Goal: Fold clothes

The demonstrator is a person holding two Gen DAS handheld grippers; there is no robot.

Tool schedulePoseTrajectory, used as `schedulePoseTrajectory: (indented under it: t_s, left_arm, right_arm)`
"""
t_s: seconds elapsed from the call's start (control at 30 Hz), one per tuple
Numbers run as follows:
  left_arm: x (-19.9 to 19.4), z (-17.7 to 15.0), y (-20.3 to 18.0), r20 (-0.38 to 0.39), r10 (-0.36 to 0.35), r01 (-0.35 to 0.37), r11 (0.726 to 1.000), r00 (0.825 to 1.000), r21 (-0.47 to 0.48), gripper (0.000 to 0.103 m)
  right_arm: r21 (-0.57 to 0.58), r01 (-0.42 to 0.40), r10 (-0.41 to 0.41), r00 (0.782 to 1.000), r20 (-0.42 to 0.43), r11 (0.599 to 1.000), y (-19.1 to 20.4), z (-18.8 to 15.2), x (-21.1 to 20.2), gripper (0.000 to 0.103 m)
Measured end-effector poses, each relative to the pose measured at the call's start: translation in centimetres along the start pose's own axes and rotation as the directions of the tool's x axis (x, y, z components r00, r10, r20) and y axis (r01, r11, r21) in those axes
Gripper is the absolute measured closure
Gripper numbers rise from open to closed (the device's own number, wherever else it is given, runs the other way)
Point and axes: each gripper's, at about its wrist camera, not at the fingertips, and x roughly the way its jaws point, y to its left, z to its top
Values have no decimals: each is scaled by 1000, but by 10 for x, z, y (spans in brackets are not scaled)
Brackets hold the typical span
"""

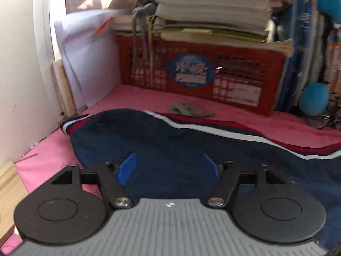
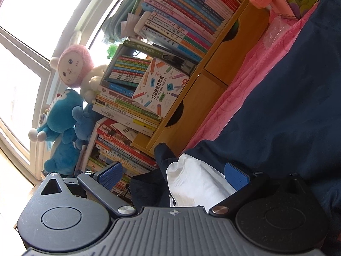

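My left gripper (image 1: 168,167) low over navy garment (image 1: 162,140), jaws apart, nothing between blue pads (image 1: 127,167). Garment's red-white striped edge toward red crate (image 1: 200,74). Stacked books (image 1: 213,8) on crate. Pink cover (image 1: 277,125) beneath. Grey cloth (image 1: 189,108) beyond.

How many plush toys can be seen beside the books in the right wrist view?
2: a pink-hooded plush toy by the window, and a blue plush toy just below it. Others may be hidden.
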Motion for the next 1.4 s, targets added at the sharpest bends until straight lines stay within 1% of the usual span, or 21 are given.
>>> schedulePoseTrajectory:
  t_s: [0.07,0.13,0.27,0.33,0.4,0.43,0.5,0.63,0.73,0.8,0.87,0.93,1.0,1.07,1.1,1.13,1.2,1.27,1.3,1.33,1.4]
  left_arm:
    - [23,8,11,-30,75,-75,997,997,3,68]
    - [46,18,21,-55,154,-153,988,986,20,70]
    - [82,35,34,-45,288,-278,948,957,158,88]
    - [99,37,27,-8,354,-341,905,935,256,89]
    - [113,39,17,12,436,-416,851,900,320,89]
    - [115,42,14,2,460,-439,846,888,303,89]
    - [108,44,14,-27,465,-448,866,885,221,89]
    - [59,38,25,-13,335,-334,940,942,71,68]
    - [-1,32,19,64,238,-241,969,969,44,68]
    - [-49,24,3,116,111,-121,989,987,85,67]
    - [-100,12,-19,146,-57,37,990,988,138,67]
    - [-150,-8,-45,117,-280,258,951,953,172,59]
    - [-187,-34,-72,37,-476,463,869,879,173,49]
    - [-216,-65,-98,-45,-604,599,774,796,204,46]
    - [-223,-80,-111,-70,-626,622,745,777,241,46]
    - [-226,-94,-122,-94,-624,622,731,776,281,46]
    - [-225,-118,-134,-140,-573,584,744,808,325,48]
    - [-220,-136,-129,-159,-493,516,784,856,346,56]
    - [-219,-142,-120,-139,-462,480,804,876,352,55]
    - [-218,-144,-108,-117,-437,449,827,892,338,53]
    - [-220,-144,-84,-99,-356,369,881,929,295,49]
  right_arm:
    - [-18,11,-11,1000,-5,1000,2,-1,2,0]
    - [-49,29,-30,999,-14,998,6,-2,4,0]
    - [-153,73,-81,995,-50,986,17,-11,12,0]
    - [-195,83,-98,993,-70,977,24,-18,17,0]
    - [-232,83,-107,990,-91,969,29,-24,21,0]
    - [-254,87,-115,988,-100,963,32,-27,23,0]
    - [-287,99,-135,985,-110,953,37,-31,25,0]
    - [-274,95,-130,985,-110,957,35,-31,24,0]
    - [-286,105,-142,984,-111,952,38,-33,25,0]
    - [-293,108,-147,983,-113,950,40,-33,25,0]
    - [-289,96,-137,982,-128,952,44,-33,25,0]
    - [-301,52,-101,984,-149,952,55,-34,22,0]
    - [-348,26,-85,984,-156,937,71,-37,17,0]
    - [-453,20,-109,979,-171,891,95,-44,6,0]
    - [-511,-11,-103,975,-196,859,107,-47,-5,0]
    - [-564,-33,-104,972,-210,825,118,-51,-19,0]
    - [-666,-66,-115,968,-224,743,136,-59,-52,0]
    - [-746,-69,-134,969,-209,662,141,-66,-92,0]
    - [-777,-59,-146,971,-191,627,140,-68,-116,0]
    - [-794,-43,-160,972,-175,607,136,-69,-139,0]
    - [-792,-1,-189,971,-147,611,121,-68,-185,0]
